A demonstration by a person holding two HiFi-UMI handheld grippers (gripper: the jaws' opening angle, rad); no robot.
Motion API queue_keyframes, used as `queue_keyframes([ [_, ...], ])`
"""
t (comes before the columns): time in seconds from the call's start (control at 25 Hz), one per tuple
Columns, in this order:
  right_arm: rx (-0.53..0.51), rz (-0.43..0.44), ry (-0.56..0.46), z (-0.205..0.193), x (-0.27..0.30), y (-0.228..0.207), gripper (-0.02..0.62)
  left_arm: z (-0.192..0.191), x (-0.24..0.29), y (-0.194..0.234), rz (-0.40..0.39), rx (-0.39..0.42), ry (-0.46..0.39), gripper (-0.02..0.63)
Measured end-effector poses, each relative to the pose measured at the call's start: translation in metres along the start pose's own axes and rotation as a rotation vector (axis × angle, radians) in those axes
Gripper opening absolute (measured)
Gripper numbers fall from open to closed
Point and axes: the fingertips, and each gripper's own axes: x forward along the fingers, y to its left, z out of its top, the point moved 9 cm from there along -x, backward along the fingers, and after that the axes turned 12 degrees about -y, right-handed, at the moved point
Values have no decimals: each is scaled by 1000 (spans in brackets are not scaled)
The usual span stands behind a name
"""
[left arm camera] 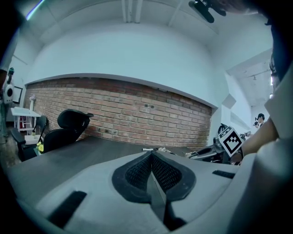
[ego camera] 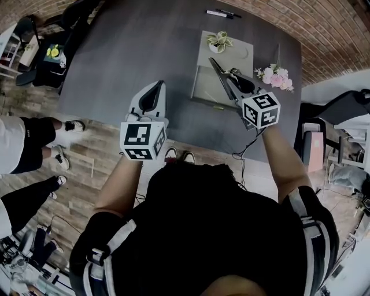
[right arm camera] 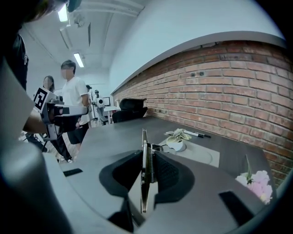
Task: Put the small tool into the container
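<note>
Far left, on the wood floor [ego camera: 87, 167]: bystanders' legs [ego camera: 34, 144], and further back a black office chair [left arm camera: 71, 123]. Next over, above the near edge of the dark grey table [ego camera: 133, 46]: left gripper [ego camera: 151, 99], jaws pressed together with nothing between them. Further right, lying on the table, the grey container [ego camera: 203, 87], with a small potted plant [ego camera: 219, 41] on its far part. Over its right side, right gripper [ego camera: 231, 75], clamped on the small tool [ego camera: 217, 66] (a thin metal strip, held on edge, poking out past the jaw tips). Rightmost, pink flowers [ego camera: 276, 76] near the table's edge; black markers [ego camera: 222, 13] at the far side.
</note>
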Motion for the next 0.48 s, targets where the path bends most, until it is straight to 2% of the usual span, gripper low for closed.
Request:
queue_keyframes([
  [0.48, 15, 62, 165, -26, 30, -12, 81, -20, 10, 25, 28, -45, 33, 8],
])
